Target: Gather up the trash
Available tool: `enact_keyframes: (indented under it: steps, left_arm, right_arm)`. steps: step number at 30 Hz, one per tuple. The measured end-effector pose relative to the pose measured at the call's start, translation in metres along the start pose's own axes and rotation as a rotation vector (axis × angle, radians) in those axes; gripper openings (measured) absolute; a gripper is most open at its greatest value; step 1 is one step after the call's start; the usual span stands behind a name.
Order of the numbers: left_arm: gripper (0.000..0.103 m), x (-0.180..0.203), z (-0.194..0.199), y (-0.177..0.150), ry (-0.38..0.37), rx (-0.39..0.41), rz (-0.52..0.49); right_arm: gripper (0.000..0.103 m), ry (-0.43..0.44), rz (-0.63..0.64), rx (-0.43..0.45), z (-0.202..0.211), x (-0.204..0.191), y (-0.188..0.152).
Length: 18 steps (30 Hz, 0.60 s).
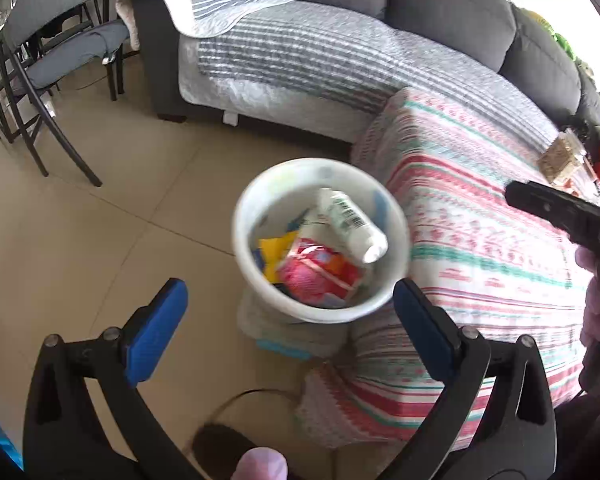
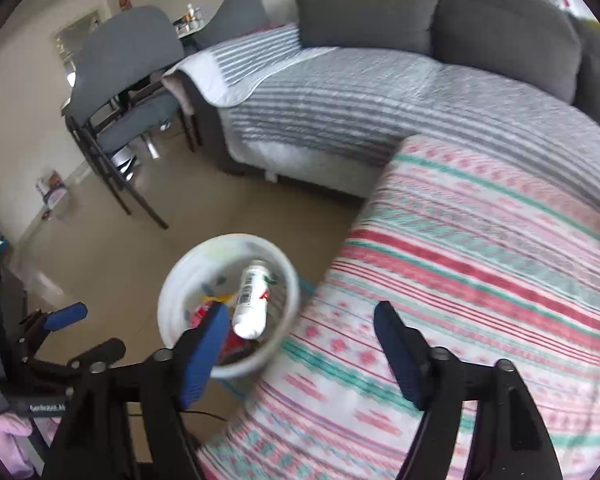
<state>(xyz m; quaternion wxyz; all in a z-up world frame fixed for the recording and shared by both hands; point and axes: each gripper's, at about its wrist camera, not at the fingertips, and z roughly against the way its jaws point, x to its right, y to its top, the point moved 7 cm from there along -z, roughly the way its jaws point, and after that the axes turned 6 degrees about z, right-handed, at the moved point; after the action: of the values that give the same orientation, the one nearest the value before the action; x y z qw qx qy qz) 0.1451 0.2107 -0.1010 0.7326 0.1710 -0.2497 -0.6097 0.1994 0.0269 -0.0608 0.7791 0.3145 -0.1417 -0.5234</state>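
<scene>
A white bucket stands on the floor beside a cloth-covered ottoman. Inside it a white bottle lies tilted on a pink-red wrapper and a yellow wrapper. My left gripper hovers open above the bucket's near rim, with nothing between its blue pads. In the right wrist view the bucket and the bottle sit just beyond my right gripper. That gripper is open and empty, its left pad over the bucket rim and its right one over the cloth.
The ottoman's pink, green and white striped cloth fills the right. Behind it runs a grey sofa with a striped cover. Dark-legged chairs stand at the back left on beige tiles. A snack bag lies on the cloth, far right.
</scene>
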Motion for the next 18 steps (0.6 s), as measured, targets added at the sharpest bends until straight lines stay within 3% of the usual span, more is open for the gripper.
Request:
enact_keyframes:
  steps: [5,13,18]
  left_arm:
    - [0.102,0.039,0.024,-0.007,-0.044,0.035,-0.022]
    - [0.102,0.088,0.066,-0.038,-0.041,0.070,-0.099]
    - [0.102,0.112,0.100,-0.063,-0.028,0.132,-0.155]
  right_arm:
    - [0.085,-0.086,-0.013,-0.003,0.062,0.027,-0.021]
    - [0.091,-0.167,-0.085,0.028,0.146,0.056,-0.060]
    - [0.095,-0.291,-0.075,0.041,0.192,0.065,-0.097]
